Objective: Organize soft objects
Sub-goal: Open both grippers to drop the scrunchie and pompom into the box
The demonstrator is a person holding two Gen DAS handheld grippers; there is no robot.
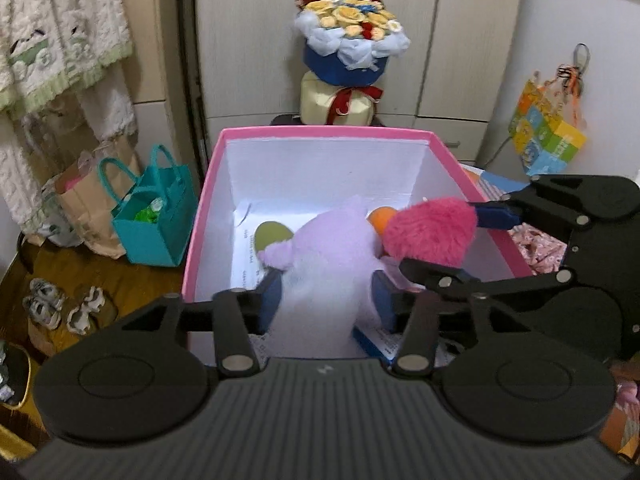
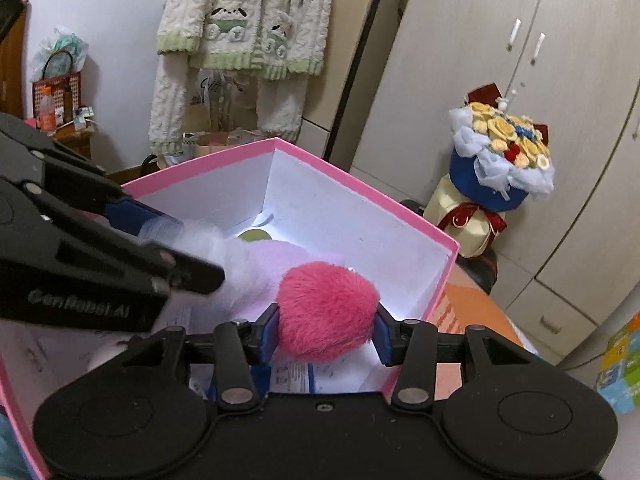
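Wardrobe doors (image 1: 260, 40) and a hanging cream fleece garment (image 2: 248, 20) bound the work area; the job takes place at an open pink cardboard box with white inner walls (image 1: 324, 131).

1. Nearest you, the left gripper (image 1: 326, 304) is lowered inside the box with a lilac plush toy (image 1: 332, 248) between its blue pads. The plush fills the gap, but you cannot tell whether the pads press on it or merely flank it.
2. The right gripper (image 2: 326, 334) is also over the box, bracketing a round, bright pink fur pompom (image 2: 326, 312). The fur touches both pads; whether they squeeze it cannot be told. Whether the pompom is joined to the lilac toy is also unclear.
3. Status: both soft items are already within the box walls, low over the floor. What remains, by judgement, is to let go and lift clear.
4. Printed paper sheets (image 2: 296, 376) and a flat olive-green oval object (image 1: 274, 236) lie on the box floor.
5. Obstructions: the two grippers sit close together, so withdraw them without crossing. The box walls limit sideways travel.
6. Beyond the box stand a teal paper gift bag (image 1: 154, 220) and small shoes (image 1: 44, 304) to one side, and a blue-wrapped bouquet of yellow flowers (image 1: 350, 40) behind. None blocks the work.
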